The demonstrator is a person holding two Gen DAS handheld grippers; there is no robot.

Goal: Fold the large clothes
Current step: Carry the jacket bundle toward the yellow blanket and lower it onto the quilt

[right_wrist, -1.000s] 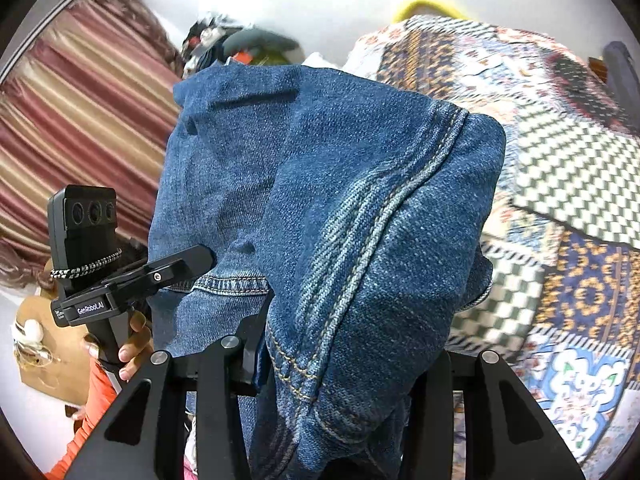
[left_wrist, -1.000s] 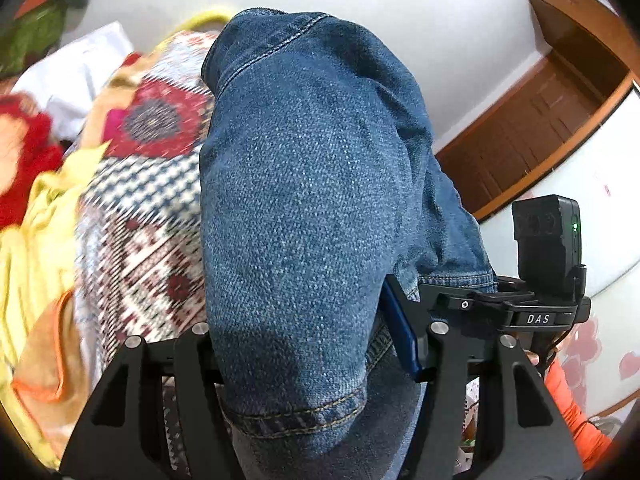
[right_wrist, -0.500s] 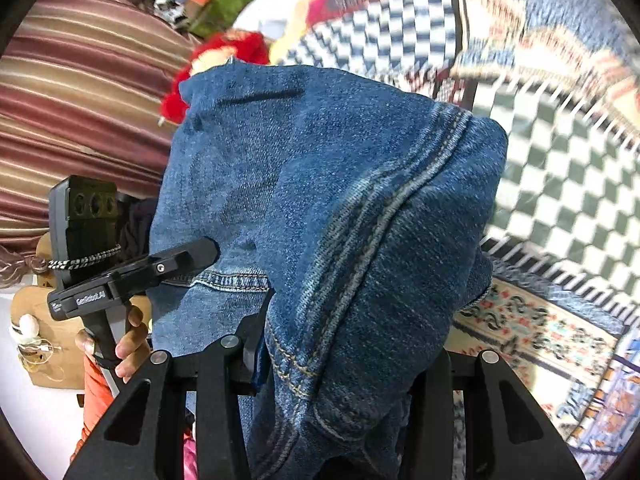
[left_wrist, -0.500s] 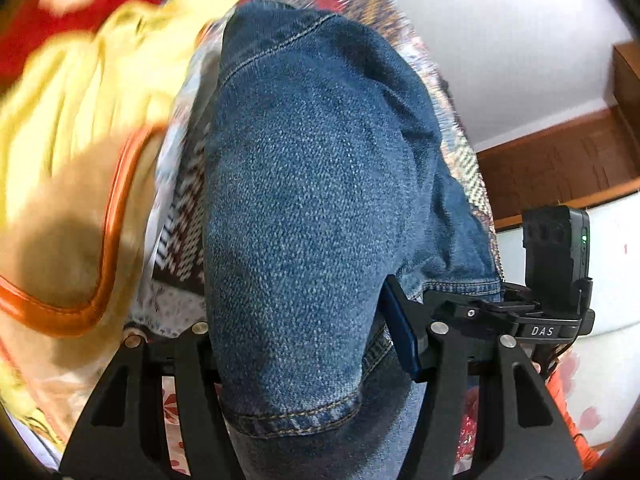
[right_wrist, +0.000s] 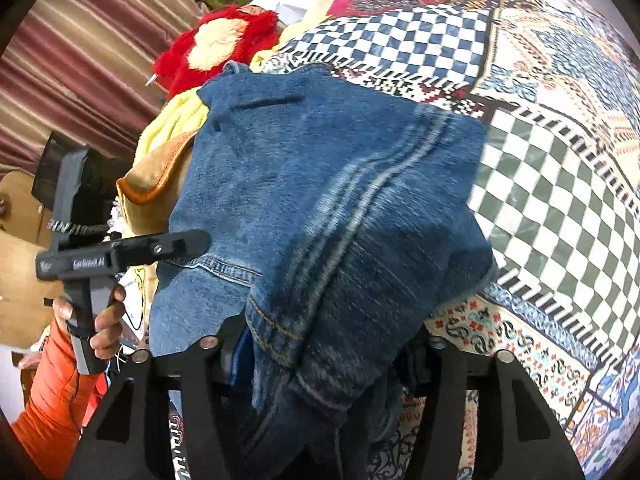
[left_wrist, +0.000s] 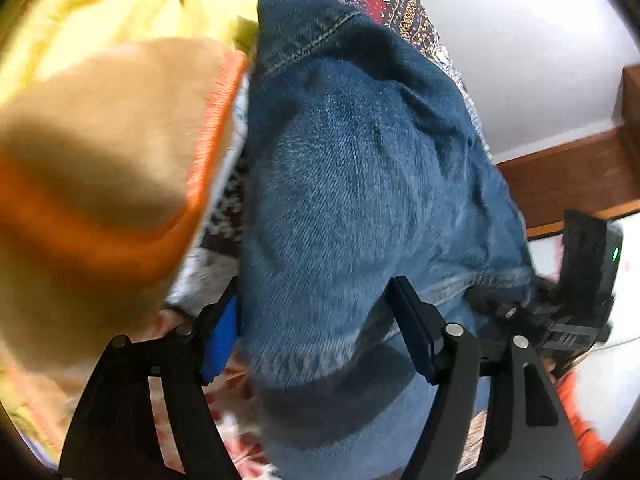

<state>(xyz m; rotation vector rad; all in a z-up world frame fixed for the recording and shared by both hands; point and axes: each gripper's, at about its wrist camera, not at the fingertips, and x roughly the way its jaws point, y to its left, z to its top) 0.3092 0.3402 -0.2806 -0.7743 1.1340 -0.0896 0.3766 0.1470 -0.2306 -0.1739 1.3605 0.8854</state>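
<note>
Denim first: folded blue jeans [left_wrist: 360,200] are lying bunched on the patchwork bedspread [right_wrist: 560,200], spanning both wrist views. Left wrist view, going left to right: tan garment with orange trim [left_wrist: 120,140] is sitting over a yellow cloth [left_wrist: 100,8], blurred, just beside the jeans. Left gripper [left_wrist: 312,328] is straddling the jeans' hem; its jaws are opening, denim between them, blue pads looking off the fabric or barely grazing it. Far right of that view, the other tool is showing partly behind the denim. Right wrist view: a hand [right_wrist: 100,320] with an orange sleeve [right_wrist: 52,400] is gripping the left tool's handle at the left edge. Red plush item [right_wrist: 216,48] is lying beyond the jeans. Right gripper [right_wrist: 320,360] is spreading too, jaws opening around a thick wad of seam and waistband; pads mostly hidden, contact unclear.
</note>
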